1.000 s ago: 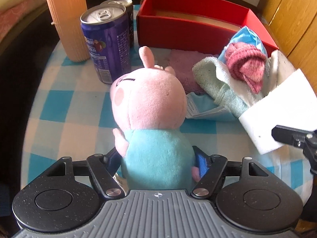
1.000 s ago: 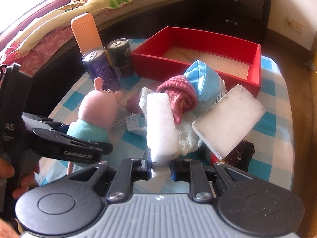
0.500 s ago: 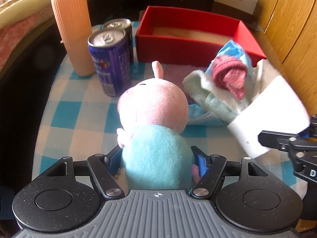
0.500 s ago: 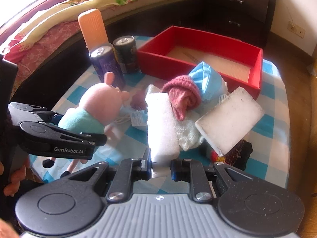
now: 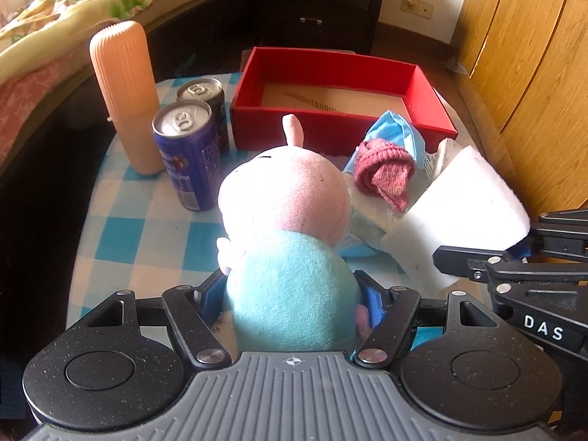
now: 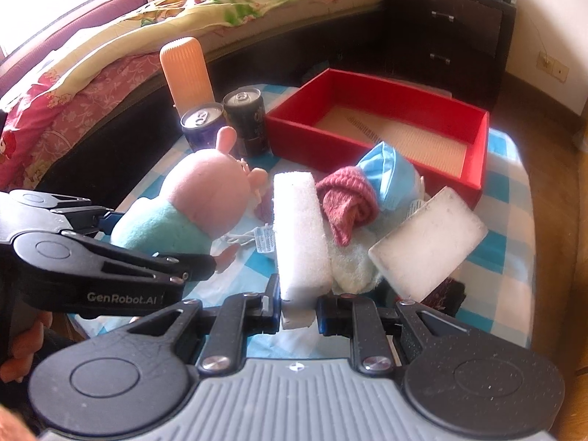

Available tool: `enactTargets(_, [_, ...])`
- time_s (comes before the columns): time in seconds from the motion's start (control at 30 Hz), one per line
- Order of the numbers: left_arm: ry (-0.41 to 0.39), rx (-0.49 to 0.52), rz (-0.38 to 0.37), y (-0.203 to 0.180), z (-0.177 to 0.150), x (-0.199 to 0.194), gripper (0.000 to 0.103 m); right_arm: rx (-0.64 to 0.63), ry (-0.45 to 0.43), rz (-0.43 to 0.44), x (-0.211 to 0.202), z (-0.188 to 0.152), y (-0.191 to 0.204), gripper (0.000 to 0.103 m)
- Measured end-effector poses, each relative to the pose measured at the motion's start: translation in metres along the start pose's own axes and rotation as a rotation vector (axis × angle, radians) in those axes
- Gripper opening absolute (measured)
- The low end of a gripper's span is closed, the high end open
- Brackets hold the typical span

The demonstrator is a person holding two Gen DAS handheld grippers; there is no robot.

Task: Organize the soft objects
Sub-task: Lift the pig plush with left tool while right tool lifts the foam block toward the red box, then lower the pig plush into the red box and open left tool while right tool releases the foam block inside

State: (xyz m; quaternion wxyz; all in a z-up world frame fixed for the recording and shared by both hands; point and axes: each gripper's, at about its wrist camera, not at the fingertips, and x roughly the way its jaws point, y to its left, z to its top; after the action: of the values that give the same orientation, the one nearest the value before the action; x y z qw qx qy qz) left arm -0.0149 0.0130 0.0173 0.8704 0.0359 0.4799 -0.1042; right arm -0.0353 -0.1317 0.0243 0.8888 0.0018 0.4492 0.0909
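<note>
Left wrist view first: the left gripper [image 5: 292, 303] has its pads clamped on the teal belly of the plush pig [image 5: 288, 228], pink head pointing ahead, and the toy hangs clear above the checked tablecloth [image 5: 121, 235]. On the other side, the right gripper [image 6: 299, 310] pinches the near end of a white foam sponge [image 6: 299, 228], squeezing it hard, while the far end of the block reaches out over the pile. Two soft things in hand at once, then, so this looks like the carry step, both loads bound for the box.

Just past them lies the heap not yet sorted: a pale towel [image 6: 351, 266], a pink knitted piece [image 6: 347, 202], a blue mask [image 6: 386, 174] and a second foam slab [image 6: 428, 246] leaning on it. Off to the side stand two cans [image 5: 193, 158] and a ribbed peach bottle [image 5: 126, 95], hard goods that likely stay put.

Farthest, the red box [image 5: 330, 130] sits open with nothing in it. My read of the next move: clear the front wall, bring each load over the floor, then release.
</note>
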Motion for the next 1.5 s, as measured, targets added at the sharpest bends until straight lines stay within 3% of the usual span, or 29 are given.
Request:
enactTargets(0.43, [-0.061, -0.005, -0.021, -0.011, 0.029, -0.019, 0.07, 0.031, -0.061, -0.006, -0.019, 0.015, -0.012, 0.0])
enactTargets(0.8, [-0.106, -0.028, -0.062, -0.005, 0.083, -0.003, 0.07, 0.118, -0.195, -0.018, -0.02, 0.067, -0.044, 0.0])
enactTargets(1.1, [-0.118, -0.004, -0.079, -0.017, 0.119, 0.013, 0.07, 0.171, -0.219, -0.042, -0.01, 0.098, -0.066, 0.0])
enactTargets(1.27, [-0.127, 0.002, -0.091, -0.021, 0.136, 0.022, 0.052, 0.173, -0.234, -0.048, -0.001, 0.117, -0.069, 0.0])
enactTargets(1.37, [-0.094, 0.028, -0.051, -0.026, 0.14, 0.041, 0.033, 0.174, -0.229, -0.054, 0.011, 0.126, -0.07, 0.0])
enactTargets(1.43, [-0.049, 0.049, -0.04, -0.023, 0.132, 0.052, 0.035, 0.186, -0.222, -0.045, 0.016, 0.125, -0.073, 0.0])
enactTargets(1.47, [-0.023, 0.067, -0.053, -0.021, 0.125, 0.056, 0.041, 0.186, -0.211, -0.038, 0.018, 0.124, -0.073, 0.0])
enactTargets(1.5, [-0.004, 0.07, -0.07, -0.017, 0.117, 0.056, 0.058, 0.182, -0.205, -0.032, 0.019, 0.122, -0.072, 0.0])
